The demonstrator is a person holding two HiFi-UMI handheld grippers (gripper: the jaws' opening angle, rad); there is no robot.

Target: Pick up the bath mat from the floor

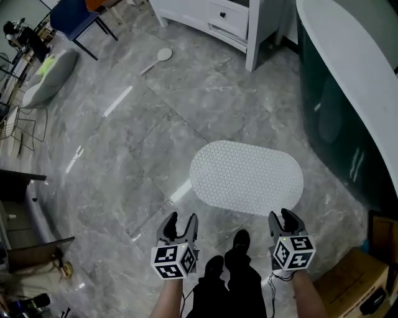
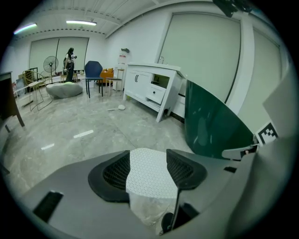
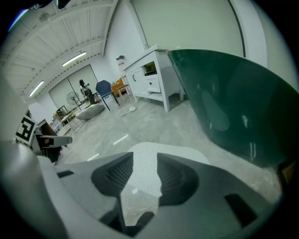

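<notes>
Left tongs [image 1: 181,218] and right tongs [image 1: 282,215] are side by side and point down at the floor [image 1: 112,161]. The jaws of both stand apart and clamp nothing. The person's dark shoes [image 1: 239,241] stand between the two tongs.

Just ahead of both tongs, touching neither, lies the bath mat [image 1: 247,177]. It shows through the gap of each pair of jaws. The mat is:
- white;
- a long oval with rounded ends;
- covered all over with fine dots;
- flat on the grey marbled tiles.

To the right of the right tongs runs a dark green tub [image 1: 339,105] with a white rim. Well beyond the mat stands a white cabinet [image 1: 211,18]. Far ahead of the left tongs lie a white long-handled brush [image 1: 158,59] and a grey cushion [image 1: 50,74].
</notes>
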